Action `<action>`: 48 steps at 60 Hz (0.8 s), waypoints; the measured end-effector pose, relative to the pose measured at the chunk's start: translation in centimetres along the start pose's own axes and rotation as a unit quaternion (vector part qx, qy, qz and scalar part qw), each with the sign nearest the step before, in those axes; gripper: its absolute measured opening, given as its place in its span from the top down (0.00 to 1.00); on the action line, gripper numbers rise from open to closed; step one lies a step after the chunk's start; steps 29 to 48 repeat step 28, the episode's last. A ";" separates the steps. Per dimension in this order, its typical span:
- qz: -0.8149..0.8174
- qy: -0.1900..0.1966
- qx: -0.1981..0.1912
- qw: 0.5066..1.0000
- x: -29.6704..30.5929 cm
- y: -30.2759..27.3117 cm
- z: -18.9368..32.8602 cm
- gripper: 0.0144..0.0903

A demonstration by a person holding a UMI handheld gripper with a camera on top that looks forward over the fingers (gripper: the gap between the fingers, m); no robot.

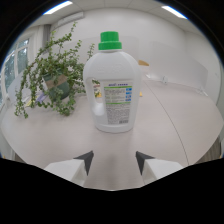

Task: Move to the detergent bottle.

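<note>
From the gripper view I see my two-finger gripper point(114, 161) held level and low over the pale, smooth table point(165, 125), pointing straight ahead. Its two fingers, white bodies with dark pointed tips point(86, 159), sit well apart with bare tabletop between them; the jaws stand wide open and hold nothing. I cannot see the hand that carries the tool.

The white plastic detergent bottle with a green screw cap point(112, 85) stands upright on the table just ahead of the fingertips, centred on the gap between them but not yet within it. Its printed label with green and blue blocks faces me, and its moulded handle lies on the side toward the plant. Nothing touches it.

Beyond and to the side of the bottle, a trailing green leafy plant in a pot point(52, 75) rests on the same table, near the bottle but apart from it. Bright strip ceiling lights point(57, 7) show overhead.
</note>
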 end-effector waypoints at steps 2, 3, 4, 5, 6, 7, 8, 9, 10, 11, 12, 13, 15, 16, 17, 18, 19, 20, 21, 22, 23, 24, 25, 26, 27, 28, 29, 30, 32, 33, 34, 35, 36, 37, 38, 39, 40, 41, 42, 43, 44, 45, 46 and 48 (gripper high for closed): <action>0.000 0.000 0.001 1.000 0.0 -0.1 0.1 0.08; 0.000 0.000 0.001 1.000 0.0 -0.1 0.2 0.08; 0.000 0.000 0.001 1.000 0.0 -0.2 0.2 0.08; 0.000 -0.001 0.001 1.000 0.0 -0.2 0.2 0.08; 0.001 -0.001 0.001 1.000 -0.1 -0.2 0.2 0.08; 0.001 -0.001 0.001 1.000 -0.1 -0.2 0.3 0.08; 0.001 -0.001 0.001 1.000 -0.1 -0.2 0.3 0.08; 0.002 -0.001 0.001 1.000 -0.1 -0.3 0.3 0.08; 0.002 -0.001 0.002 1.000 -0.1 -0.3 0.3 0.08; 0.002 -0.001 0.002 1.000 -0.2 -0.3 0.3 0.08; 0.002 -0.002 0.002 1.000 -0.2 -0.3 0.3 0.08; 0.002 -0.002 0.002 1.000 -0.2 -0.4 0.3 0.08; 0.002 -0.001 0.003 1.000 -0.2 -0.4 0.3 0.08; 0.002 -0.001 0.003 1.000 -0.2 -0.4 0.3 0.08; 0.002 -0.001 0.002 1.000 -0.2 -0.4 0.3 0.08; 0.002 -0.001 0.003 1.000 -0.2 -0.4 0.3 0.08; 0.001 0.000 0.003 1.000 -0.2 -0.5 0.3 0.08; 0.001 0.000 0.003 1.000 -0.2 -0.5 0.4 0.08; 0.002 0.000 0.003 1.000 -0.2 -0.5 0.4 0.08; 0.002 0.000 0.003 1.000 -0.3 -0.5 0.3 0.08; 0.003 0.000 0.003 1.000 -0.3 -0.6 0.3 0.08; 0.003 0.000 0.004 1.000 -0.3 -0.6 0.3 0.08; 0.003 0.000 0.004 1.000 -0.3 -0.6 0.3 0.08; 0.004 0.000 0.004 1.000 -0.3 -0.6 0.3 0.08; 0.003 0.000 0.005 1.000 -0.3 -0.6 0.3 0.08; 0.004 0.000 0.005 1.000 -0.3 -0.7 0.3 0.08; 0.004 0.000 0.005 1.000 -0.3 -0.7 0.3 0.08; 0.004 0.000 0.005 1.000 -0.3 -0.7 0.3 0.08; 0.004 0.000 0.005 1.000 -0.3 -0.7 0.3 0.08; 0.004 0.000 0.005 1.000 -0.3 -0.7 0.3 0.08; 0.004 0.000 0.005 1.000 -0.3 -0.7 0.3 0.08; 0.004 0.000 0.005 1.000 -0.3 -0.7 0.3 0.08; 0.004 0.000 0.005 1.000 -0.3 -0.7 0.3 0.08; 0.004 0.000 0.005 1.000 -0.3 -0.7 0.3 0.08; 0.004 0.000 0.005 1.000 -0.3 -0.7 0.3 0.08; 0.004 0.000 0.005 1.000 -0.3 -0.7 0.3 0.08; 0.004 0.000 0.005 1.000 -0.3 -0.7 0.3 0.08; 0.004 0.000 0.005 1.000 -0.3 -0.7 0.3 0.08; 0.004 0.000 0.005 1.000 -0.3 -0.7 0.3 0.08; 0.004 0.000 0.005 1.000 -0.3 -0.7 0.3 0.08; 0.004 0.000 0.005 1.000 -0.3 -0.7 0.3 0.08; 0.004 0.000 0.005 1.000 -0.3 -0.7 0.3 0.08; 0.004 0.000 0.005 1.000 -0.3 -0.7 0.3 0.08; 0.004 0.000 0.005 1.000 -0.3 -0.7 0.3 0.08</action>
